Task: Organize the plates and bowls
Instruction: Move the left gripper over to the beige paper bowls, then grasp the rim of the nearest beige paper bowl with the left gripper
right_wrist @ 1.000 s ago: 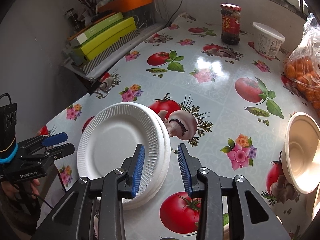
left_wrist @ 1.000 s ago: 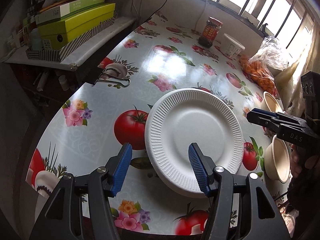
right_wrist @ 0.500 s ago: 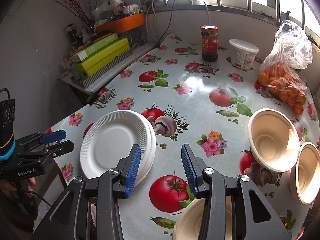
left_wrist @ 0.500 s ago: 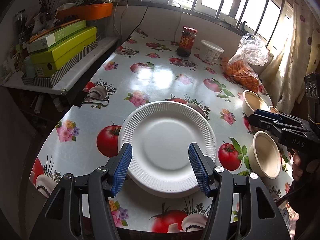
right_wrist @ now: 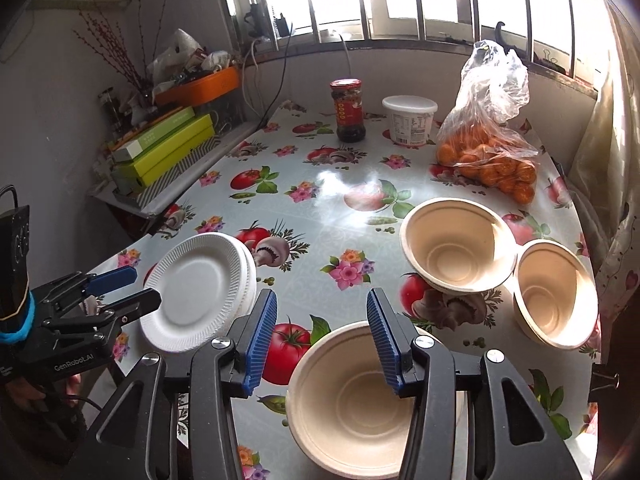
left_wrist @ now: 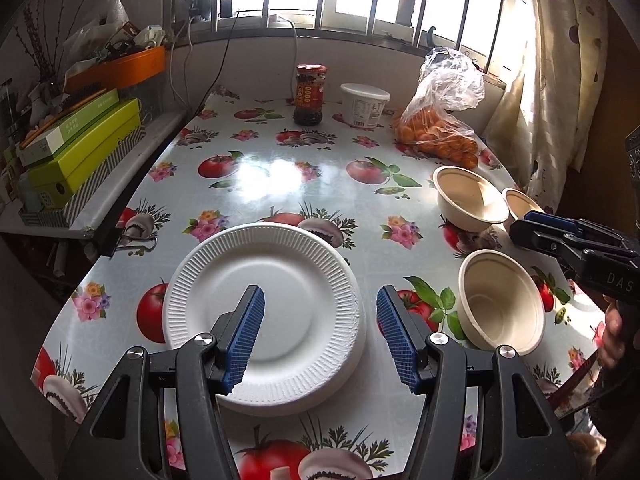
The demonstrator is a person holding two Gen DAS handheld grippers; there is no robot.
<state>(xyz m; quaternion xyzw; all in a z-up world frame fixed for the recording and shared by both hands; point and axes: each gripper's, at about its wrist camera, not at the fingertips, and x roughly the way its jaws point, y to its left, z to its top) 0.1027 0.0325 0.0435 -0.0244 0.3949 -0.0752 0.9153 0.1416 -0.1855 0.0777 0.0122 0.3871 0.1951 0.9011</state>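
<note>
1. Left tongs [left_wrist: 320,334]: jaws apart, nothing between the ribbed blue pads, hovering over the plates [left_wrist: 264,312].
2. Plates: white, round, fluted rims, stacked lower centre of the left view on the glossy tomato-print table [left_wrist: 260,176].
3. Right tongs [right_wrist: 322,338]: empty, jaws have just been opening.
4. Bowls: three beige, smooth, round; nearest bowl [right_wrist: 352,400] bottom centre, two bowls [right_wrist: 500,264] at right, rims touching.
</note>
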